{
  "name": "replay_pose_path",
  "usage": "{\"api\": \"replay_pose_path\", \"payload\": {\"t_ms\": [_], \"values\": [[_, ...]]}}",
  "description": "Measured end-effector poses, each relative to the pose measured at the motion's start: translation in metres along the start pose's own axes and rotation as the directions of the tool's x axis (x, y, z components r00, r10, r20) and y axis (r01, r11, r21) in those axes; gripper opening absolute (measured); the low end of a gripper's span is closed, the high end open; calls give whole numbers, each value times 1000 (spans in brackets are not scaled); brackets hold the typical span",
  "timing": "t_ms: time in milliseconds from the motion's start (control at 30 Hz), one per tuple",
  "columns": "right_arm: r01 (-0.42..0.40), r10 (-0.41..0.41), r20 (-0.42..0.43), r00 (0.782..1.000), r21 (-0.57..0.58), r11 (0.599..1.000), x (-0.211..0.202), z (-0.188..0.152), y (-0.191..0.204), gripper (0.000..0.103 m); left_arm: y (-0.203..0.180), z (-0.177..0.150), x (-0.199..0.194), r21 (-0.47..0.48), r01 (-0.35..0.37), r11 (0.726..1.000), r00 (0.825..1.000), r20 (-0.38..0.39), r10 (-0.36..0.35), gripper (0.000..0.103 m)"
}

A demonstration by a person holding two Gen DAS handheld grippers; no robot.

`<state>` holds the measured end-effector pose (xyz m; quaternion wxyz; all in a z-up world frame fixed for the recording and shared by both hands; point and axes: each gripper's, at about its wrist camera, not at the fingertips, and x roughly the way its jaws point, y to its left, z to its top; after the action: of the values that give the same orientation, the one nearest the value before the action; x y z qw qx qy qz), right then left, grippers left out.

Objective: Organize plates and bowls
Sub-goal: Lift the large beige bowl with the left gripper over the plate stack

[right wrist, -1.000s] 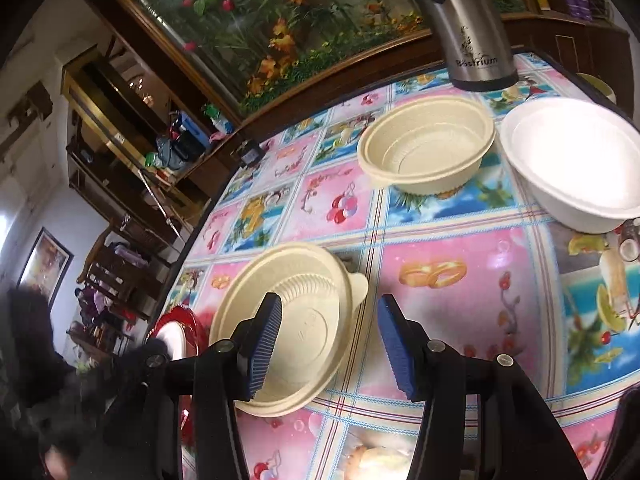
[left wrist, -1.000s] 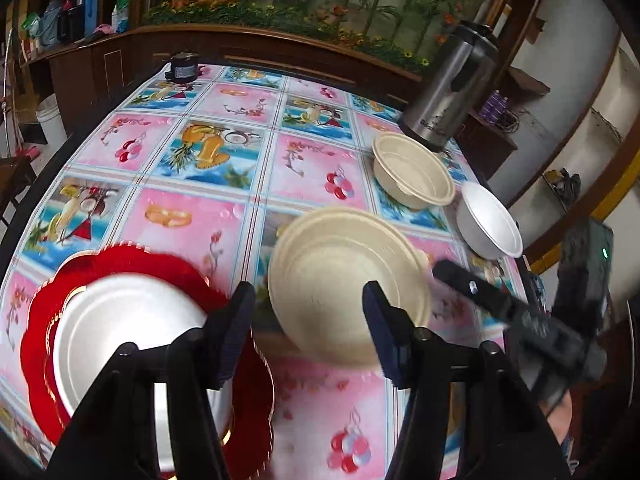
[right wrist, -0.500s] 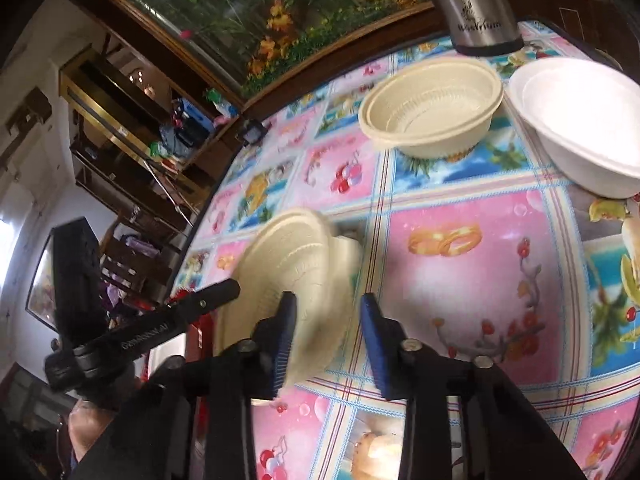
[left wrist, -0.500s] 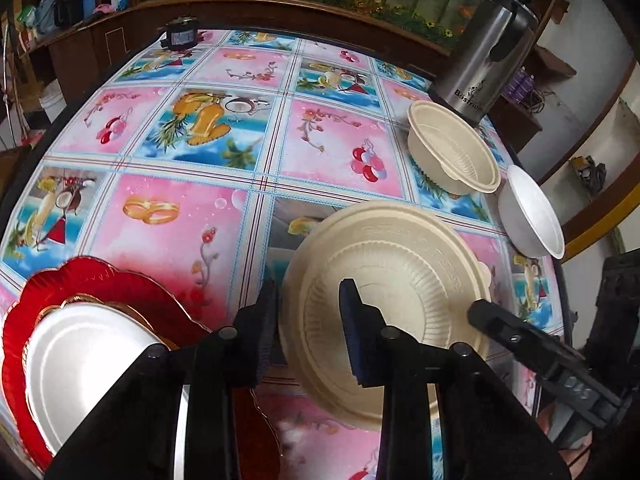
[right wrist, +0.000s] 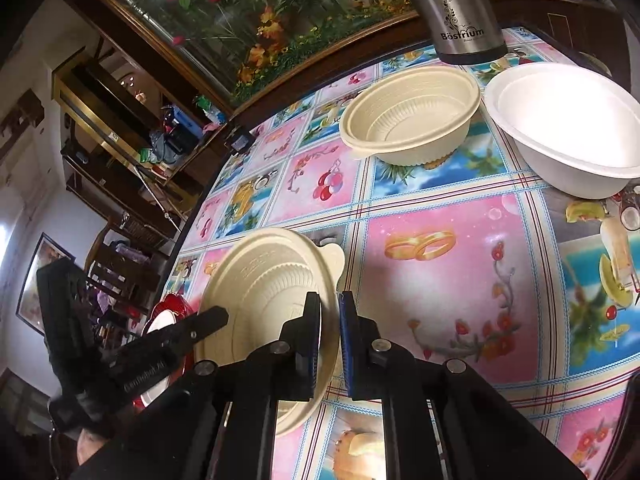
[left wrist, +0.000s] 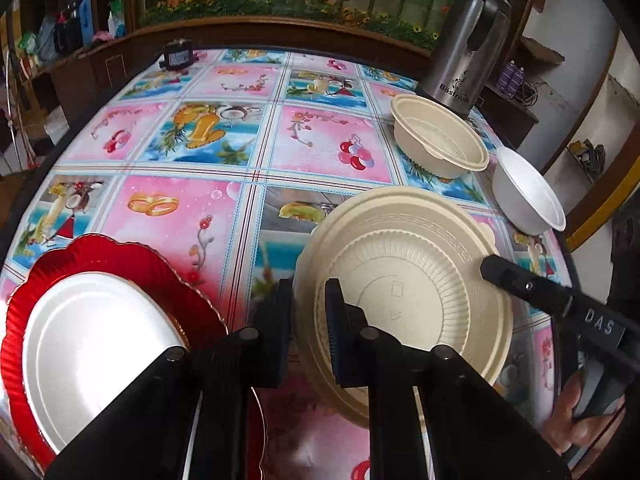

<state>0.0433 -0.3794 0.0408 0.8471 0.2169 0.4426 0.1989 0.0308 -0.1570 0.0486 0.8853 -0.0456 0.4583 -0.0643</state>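
A cream ribbed plate (left wrist: 408,296) is held tilted above the table; it also shows in the right wrist view (right wrist: 264,284). My left gripper (left wrist: 309,312) is shut on its left rim. My right gripper (right wrist: 330,320) is shut on its opposite rim, and it shows in the left wrist view (left wrist: 532,286). A white plate (left wrist: 92,352) lies on a red scalloped plate (left wrist: 132,256) at the near left. A cream bowl (left wrist: 438,136) and a white bowl (left wrist: 528,196) stand at the far right.
A steel thermos (left wrist: 464,40) stands behind the cream bowl at the table's far right corner. A small dark box (left wrist: 178,54) sits at the far edge. The table has a colourful picture cloth (left wrist: 208,136). Shelves and a planter ledge lie beyond.
Both grippers have closed on the cream plate's opposite rims, and the plate has come up off the table, tilted.
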Motion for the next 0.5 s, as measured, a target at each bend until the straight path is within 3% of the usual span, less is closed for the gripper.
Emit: {"api": "replay_pose_path", "payload": {"t_ms": [267,300,367,500], "values": [[27,-27,-1,1000,-12,1000,-3,0,1,18,-7,-16,-2,31,-48,998,999,24,47,15],[34,-34,-1,999,-17,999,-5,0,1,20,-8,-17,-4,36,-59,998,998,30,58,17],[25,-24,13,1000,-20,999,-12,-2,0,24,-8,-21,-9,36,-67,997,997,45,65,34],[38,-37,27,999,-35,999,-26,-15,-6,24,-14,-32,-19,71,-69,995,994,94,62,38]]}}
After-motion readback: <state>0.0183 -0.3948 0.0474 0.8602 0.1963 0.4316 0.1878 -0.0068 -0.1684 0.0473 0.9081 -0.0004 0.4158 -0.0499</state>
